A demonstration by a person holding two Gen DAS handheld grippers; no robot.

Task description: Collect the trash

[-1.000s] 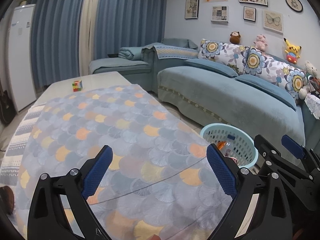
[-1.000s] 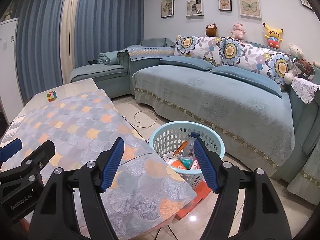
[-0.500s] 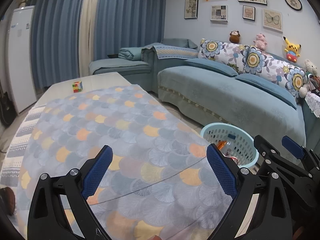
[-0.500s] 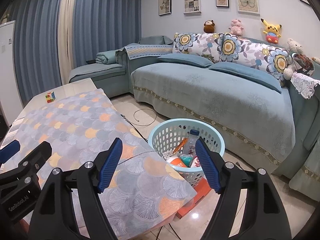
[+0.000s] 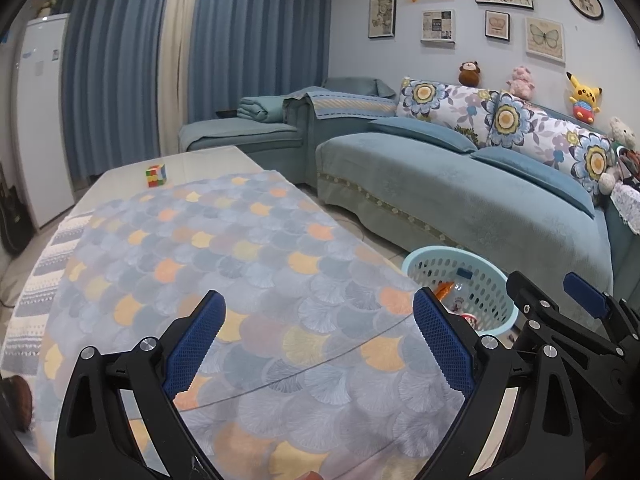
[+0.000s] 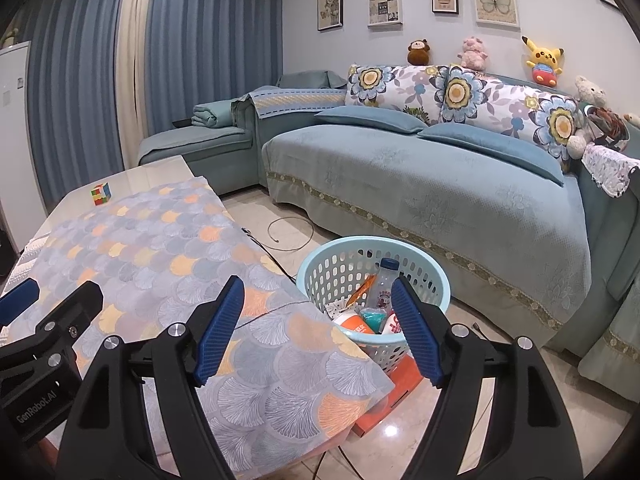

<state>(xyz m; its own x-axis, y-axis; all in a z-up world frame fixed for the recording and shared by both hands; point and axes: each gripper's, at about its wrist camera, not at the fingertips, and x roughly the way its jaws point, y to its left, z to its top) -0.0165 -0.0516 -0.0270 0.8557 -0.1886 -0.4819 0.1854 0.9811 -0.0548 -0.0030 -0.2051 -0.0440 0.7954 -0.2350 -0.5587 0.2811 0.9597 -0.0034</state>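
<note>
both grippers hung wide apart with nothing between their pads: the left gripper over the table with its scale-patterned cloth, the right gripper at the table's corner. the trash sat in the pale blue basket on the floor between table and sofa: a clear bottle, an orange wrapper, cups. a puzzle cube stood at the table's far end.

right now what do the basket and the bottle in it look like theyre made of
Basket: looks like moulded plastic, pale turquoise, with smooth rim and rows of punched holes in the wall. Bottle: seemingly clear plastic, see-through body with a blue cap and printed label; glass can't be ruled out.
</note>
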